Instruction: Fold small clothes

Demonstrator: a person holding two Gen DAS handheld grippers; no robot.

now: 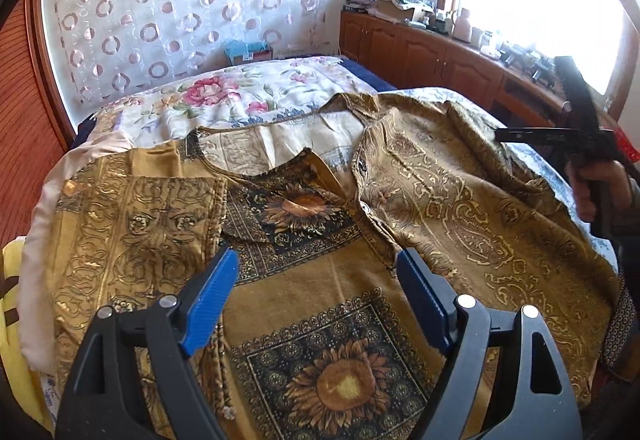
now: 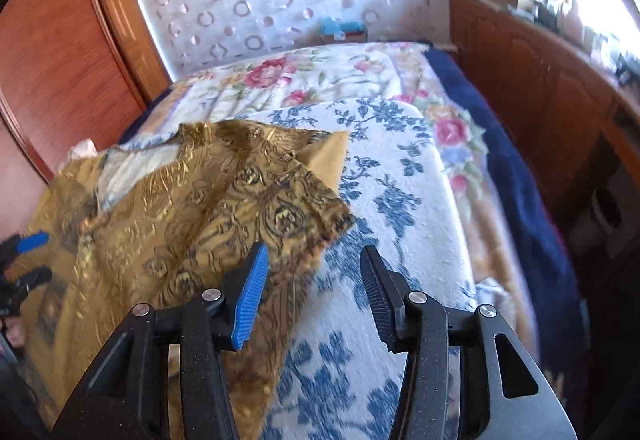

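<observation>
Two tools, one per hand. Left tool (image 1: 316, 280): jaws spread wide, nothing between them, hanging over the lower front of the shirt. Right tool (image 2: 310, 296): jaws parted, nothing pinched; its blue pad (image 2: 250, 300) sits over the shirt's edge, the black one over bare cloth. No earlier view is given to compare.

One shirt (image 1: 320, 240), mustard-gold, printed with scrollwork and two visible sunflower panels, lying front-up on the padded surface (image 2: 400, 200) with the blue-flowered cover. Its long axis runs away from the left camera: hem near, collar far. The front placket lies open, two buttons showing. The sleeve on the left of the left view is folded in over the body; the other side is spread loose and rumpled. In the right view one sleeve (image 2: 260, 192) points toward the far right, its cuff on the cover.

One hand (image 1: 596, 192) grips the right tool's handle at the frame edge.

One bed (image 2: 320, 76) beyond, floral spread. One wooden cabinet run (image 1: 420, 48) below one window.
</observation>
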